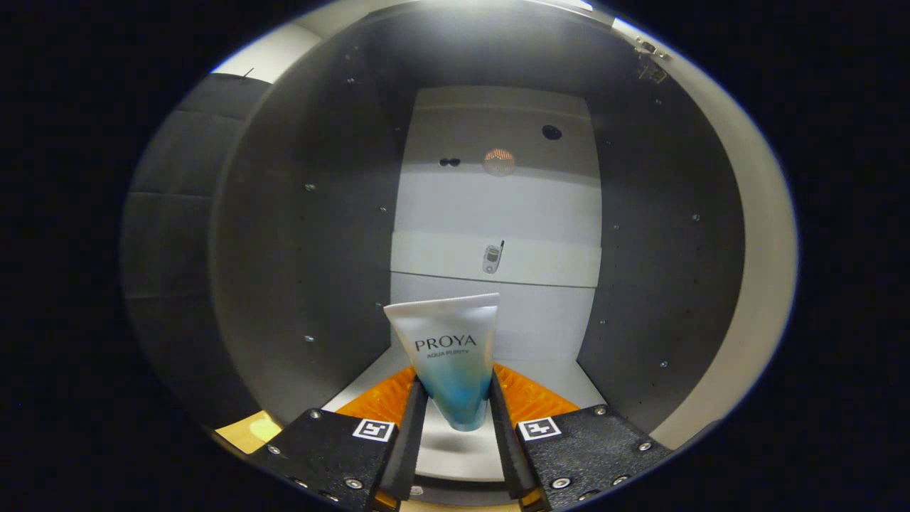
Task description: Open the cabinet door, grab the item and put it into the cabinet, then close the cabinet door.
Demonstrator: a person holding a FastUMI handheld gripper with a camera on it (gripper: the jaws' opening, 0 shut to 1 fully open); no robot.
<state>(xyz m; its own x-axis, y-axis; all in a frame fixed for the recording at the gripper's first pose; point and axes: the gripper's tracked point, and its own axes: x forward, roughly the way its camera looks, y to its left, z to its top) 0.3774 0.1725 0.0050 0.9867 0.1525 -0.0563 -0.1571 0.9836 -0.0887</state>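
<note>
We are at the putting-in step: our tongs (455, 409) pinch the tube (448, 355) inside the open cabinet (298, 235), so next we should lower it and let go.

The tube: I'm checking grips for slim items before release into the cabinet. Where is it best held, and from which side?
Hold the tube at its narrow lower end, coming straight on with a finger on each side. It stands flat crimped end up, tapering downward, so the gripper is shut on that slim, rounder part.
</note>
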